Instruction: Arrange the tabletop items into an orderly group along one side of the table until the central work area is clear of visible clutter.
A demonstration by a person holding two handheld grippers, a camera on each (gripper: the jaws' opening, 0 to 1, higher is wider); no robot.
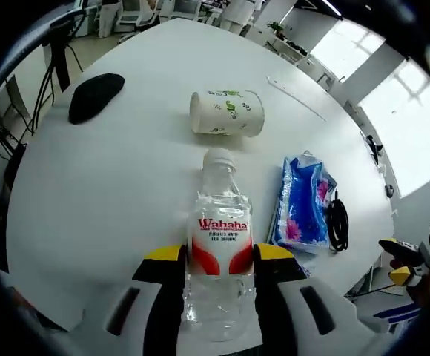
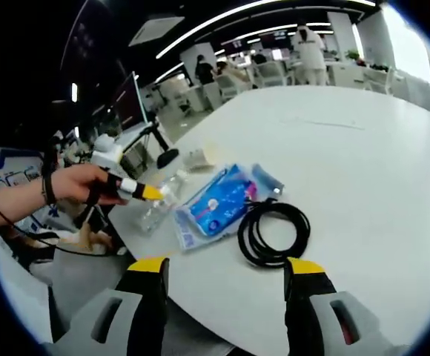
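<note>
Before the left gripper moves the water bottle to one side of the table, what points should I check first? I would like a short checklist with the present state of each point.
1. Bottle held: the left gripper has its fingers on both sides of the water bottle, at the label. Ok.
2. Bottle cap on: a white cap closes the neck. Ok.
3. Path ahead: the paper cup lies on its side just beyond the cap. Not ok.
4. Right side of bottle: the blue packet and the black cable lie close by. Not ok.
5. Right gripper: open, holding nothing, above the table edge near the cable. Ok.
6. Grip firmness: cannot tell.
</note>
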